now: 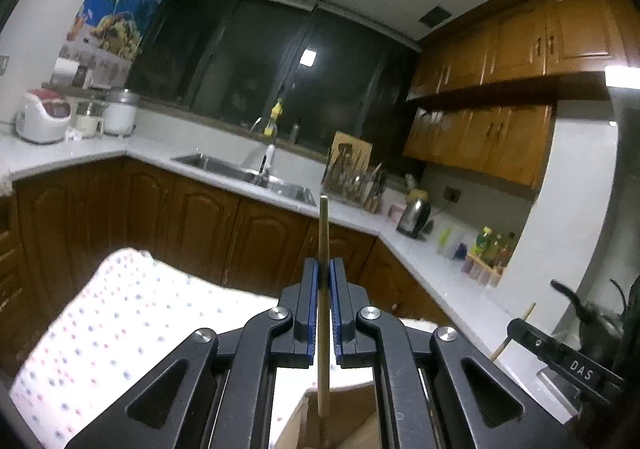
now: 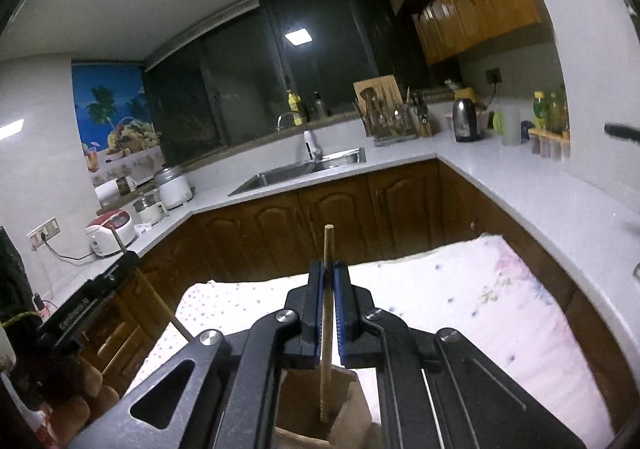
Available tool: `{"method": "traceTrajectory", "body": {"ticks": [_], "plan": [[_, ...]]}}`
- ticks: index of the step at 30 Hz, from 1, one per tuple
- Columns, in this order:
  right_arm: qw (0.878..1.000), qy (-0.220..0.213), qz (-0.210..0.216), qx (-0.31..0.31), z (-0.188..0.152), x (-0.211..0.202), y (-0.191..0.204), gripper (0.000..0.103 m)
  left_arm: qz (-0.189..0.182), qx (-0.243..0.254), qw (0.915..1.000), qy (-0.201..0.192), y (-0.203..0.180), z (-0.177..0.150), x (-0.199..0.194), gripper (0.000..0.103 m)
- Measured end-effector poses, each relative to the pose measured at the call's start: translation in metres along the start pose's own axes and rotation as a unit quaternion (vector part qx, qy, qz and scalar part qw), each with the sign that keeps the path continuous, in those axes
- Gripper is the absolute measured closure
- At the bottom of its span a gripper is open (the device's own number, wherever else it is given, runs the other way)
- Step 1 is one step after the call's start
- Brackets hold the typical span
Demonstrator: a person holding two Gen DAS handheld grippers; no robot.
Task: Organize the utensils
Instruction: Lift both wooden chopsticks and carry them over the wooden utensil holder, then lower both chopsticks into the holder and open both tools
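Both tools are loaded. The left tool (image 1: 324, 269) is clamped on a wooden chopstick (image 1: 323, 233) that stands up at twelve o'clock between the blue pads, and the right tool (image 2: 328, 273) is pinched on a second chopstick (image 2: 327, 249) the same way. Each stick's lower end hangs at six o'clock over an open cardboard box (image 2: 344, 405), down between the tool arms.

The risk, as I read it, is the grip itself: a thin round stick held at a single spot along its length can pivot or slide. A quick swing could tip it, so it catches the box wall or drops onto the cloth instead of going in. The two tools also work close together: in the right view the left one sits at eight o'clock, so a clash is possible.

The surface is covered by a dotted white cloth (image 1: 120, 313), which is soft and wrinkled and would let a dropped stick roll.

Around it runs a kitchen: a pale counter (image 2: 500, 185), a steel sink (image 2: 288, 173) at twelve o'clock, an electric kettle (image 2: 464, 121) at two, dark windows, brown cabinets and a rice cooker (image 2: 110, 231) at nine.
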State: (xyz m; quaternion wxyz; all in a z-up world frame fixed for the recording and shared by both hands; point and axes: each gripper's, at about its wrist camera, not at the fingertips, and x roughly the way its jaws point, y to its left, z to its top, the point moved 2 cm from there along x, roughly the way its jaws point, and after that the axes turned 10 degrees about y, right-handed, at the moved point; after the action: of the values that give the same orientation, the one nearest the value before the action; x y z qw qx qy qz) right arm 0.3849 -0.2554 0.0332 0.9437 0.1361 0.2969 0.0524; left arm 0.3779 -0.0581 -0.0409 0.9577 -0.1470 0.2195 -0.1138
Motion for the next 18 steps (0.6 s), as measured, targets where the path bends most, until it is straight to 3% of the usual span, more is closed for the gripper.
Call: {"method": "traceTrajectory", "body": {"ticks": [5, 18], "plan": [[1.000, 0.003, 0.005, 0.020, -0.017, 0.015, -0.010, 0.098, 0.002, -0.004, 0.9998, 0.020, -0.008, -0.010, 0.023, 0.099], [0.999, 0.026, 0.020, 0.039, -0.016, 0.021, -0.024, 0.098, 0.001, 0.008, 0.9977, 0.067, 0.012, 0.027, 0.033, 0.099]]}}
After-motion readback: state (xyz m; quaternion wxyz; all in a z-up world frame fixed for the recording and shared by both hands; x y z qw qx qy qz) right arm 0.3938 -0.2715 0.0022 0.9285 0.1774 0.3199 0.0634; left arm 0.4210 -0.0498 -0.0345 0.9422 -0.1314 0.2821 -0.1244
